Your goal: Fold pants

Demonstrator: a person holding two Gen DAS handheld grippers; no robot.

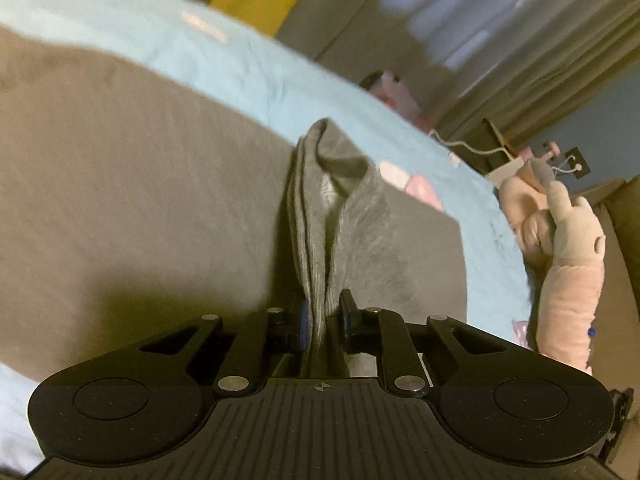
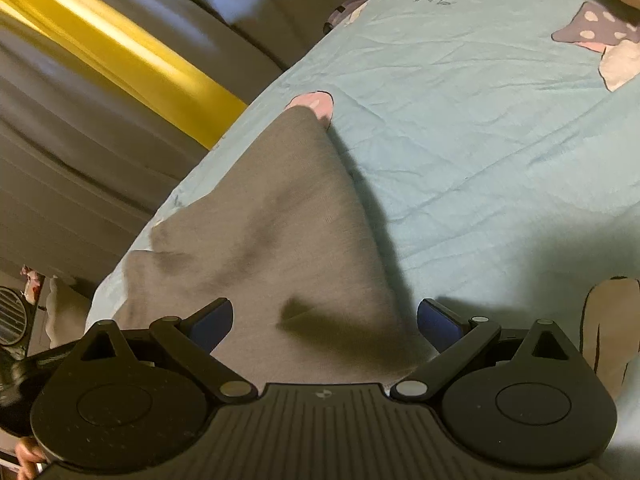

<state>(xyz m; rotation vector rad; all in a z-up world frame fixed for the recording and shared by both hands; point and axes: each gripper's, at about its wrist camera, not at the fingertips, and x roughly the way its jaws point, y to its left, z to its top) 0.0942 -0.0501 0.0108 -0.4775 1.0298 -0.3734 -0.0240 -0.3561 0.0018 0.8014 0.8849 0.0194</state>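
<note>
Grey pants (image 1: pixel 120 184) lie spread on a light blue bed sheet (image 1: pixel 248 68). In the left wrist view a bunched ribbed edge of the pants (image 1: pixel 320 240) stands up in folds and runs down between the fingers of my left gripper (image 1: pixel 322 320), which is shut on it. In the right wrist view a tapering end of the grey pants (image 2: pixel 280 232) lies flat on the sheet (image 2: pixel 480 120). My right gripper (image 2: pixel 325 324) hovers over it, wide open, blue pads on either side of the cloth and not pressing it.
A pink and grey plush toy (image 1: pixel 568 248) sits at the bed's right edge in the left wrist view. Curtains and a yellow strip (image 2: pixel 132 64) run beside the bed. Printed cartoon patches (image 2: pixel 600 40) mark the sheet. A fan grille (image 2: pixel 12 316) is at lower left.
</note>
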